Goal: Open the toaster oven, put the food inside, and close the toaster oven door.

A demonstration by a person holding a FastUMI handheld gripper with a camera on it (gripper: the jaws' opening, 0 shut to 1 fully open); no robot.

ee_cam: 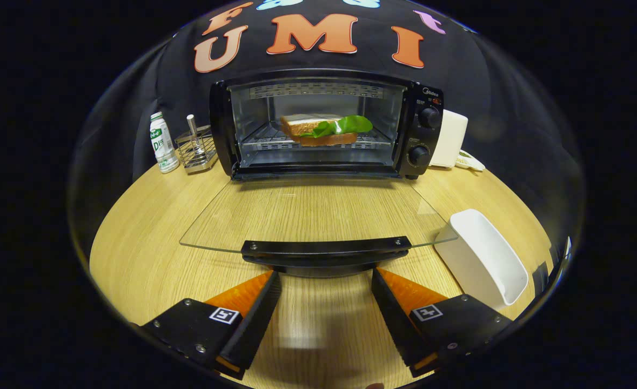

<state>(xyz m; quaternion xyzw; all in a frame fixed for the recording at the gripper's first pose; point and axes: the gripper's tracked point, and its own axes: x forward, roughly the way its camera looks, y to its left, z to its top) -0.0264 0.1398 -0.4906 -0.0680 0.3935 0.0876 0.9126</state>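
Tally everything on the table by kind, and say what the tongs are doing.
Toaster oven: 1
Sandwich: 1
Bottle: 1
Wire rack: 1
White tray: 1
White appliance: 1
Total: 6
Tongs open, just short of the door handle.

The gripper (326,286) has two wedge-shaped fingers spread wide apart. Each sits on a black block with small silver screws (and a little square black-and-white sticker).

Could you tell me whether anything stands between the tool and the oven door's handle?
Nothing visible does. The open tool sits just short of the door handle, with only bare table between. The sandwich is already on the rack.
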